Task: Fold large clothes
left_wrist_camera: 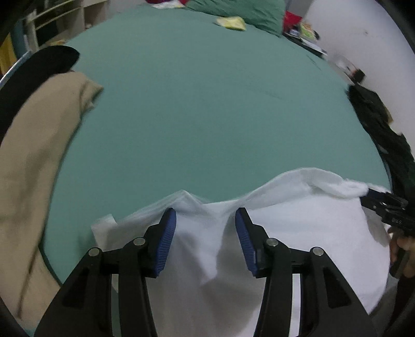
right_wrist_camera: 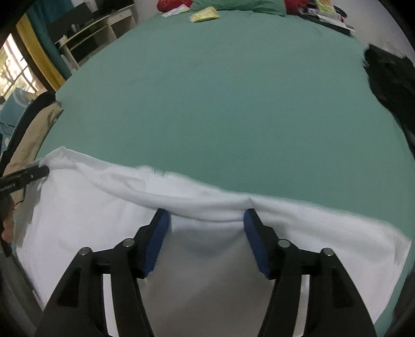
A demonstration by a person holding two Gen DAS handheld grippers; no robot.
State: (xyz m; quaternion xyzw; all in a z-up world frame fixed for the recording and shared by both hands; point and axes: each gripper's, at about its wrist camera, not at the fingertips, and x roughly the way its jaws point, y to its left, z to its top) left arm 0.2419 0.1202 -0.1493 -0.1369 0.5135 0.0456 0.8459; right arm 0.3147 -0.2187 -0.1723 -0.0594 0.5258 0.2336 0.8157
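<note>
Nearest to us, our left gripper [left_wrist_camera: 205, 215] hangs with its blue pads [left_wrist_camera: 167, 241] standing apart over the white garment [left_wrist_camera: 298, 233], nothing pinched between them; our right gripper [right_wrist_camera: 206, 216] is likewise released, its jaws wide above the same white garment [right_wrist_camera: 90, 207], the cloth lying under them and not gripped; the garment lies across the near edge of the green bed sheet [left_wrist_camera: 202, 103], and its far edge is rumpled and raised in a soft ridge rather than flat, with a small flap poking out at the left in the left wrist view; we judge that it has been laid down with at most one fold made, since it reads as a broad, wide layer still needing to be smoothed and folded smaller; whether a crease already runs under the ridge we cannot tell; just beside it on the left a beige garment [left_wrist_camera: 33, 160] and a black one [left_wrist_camera: 49, 59] lie in a heap, and at the right edge a dark garment [right_wrist_camera: 389, 85] is bunched up, all apparently unfolded and, as we judge, still to do; farther off the sheet is bare up to the green pillow [left_wrist_camera: 241, 13] and the clutter at the head of the bed
</note>
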